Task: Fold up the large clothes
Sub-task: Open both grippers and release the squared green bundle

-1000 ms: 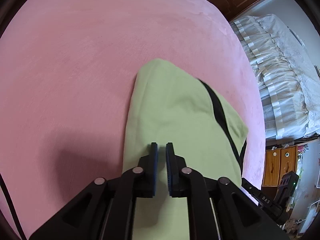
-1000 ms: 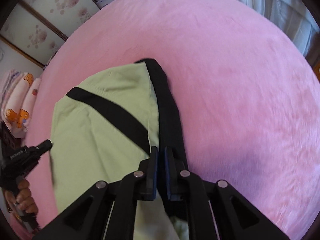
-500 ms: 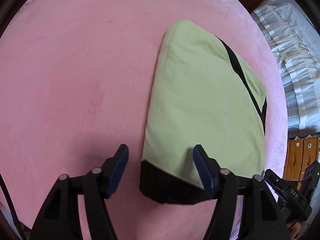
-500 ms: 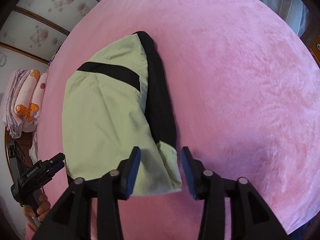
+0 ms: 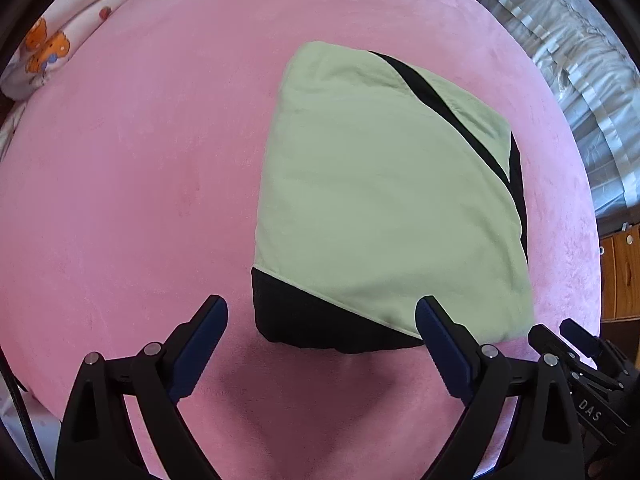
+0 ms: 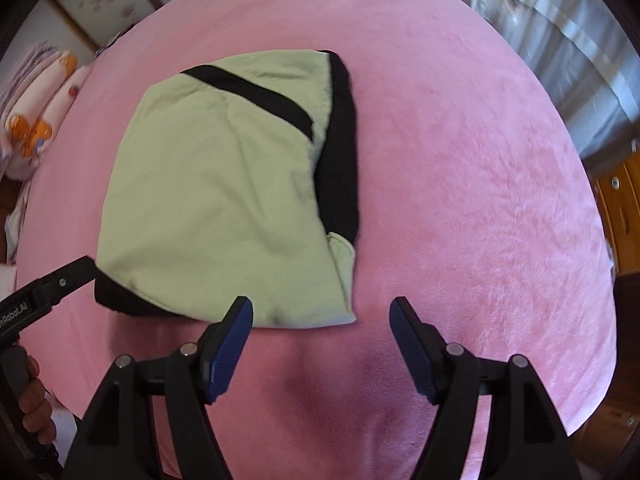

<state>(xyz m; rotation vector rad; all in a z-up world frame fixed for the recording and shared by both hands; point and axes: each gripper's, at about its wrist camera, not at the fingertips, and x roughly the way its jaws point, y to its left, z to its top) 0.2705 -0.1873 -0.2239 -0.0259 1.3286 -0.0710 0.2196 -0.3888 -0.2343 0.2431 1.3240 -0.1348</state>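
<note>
Left gripper: fingers spread wide, holding nothing, poised above the pink blanket, the bare pile directly beneath. Just ahead of its fingertips lay the garment's near black hem, the right finger overlapping the green edge in view; contact could not be told. Right gripper: likewise wide apart and empty, its left finger at the garment's near green corner, the right finger over bare blanket. Garment: pale green with black trim and a black diagonal stripe toward the far end, folded into a compact, roughly square packet lying flat, ahead of both pairs of fingers. Judged: the open fingers suit a completed fold, released so the packet could settle. Beyond, left of the fingers: printed bedding. Far right: white curtain.
</note>
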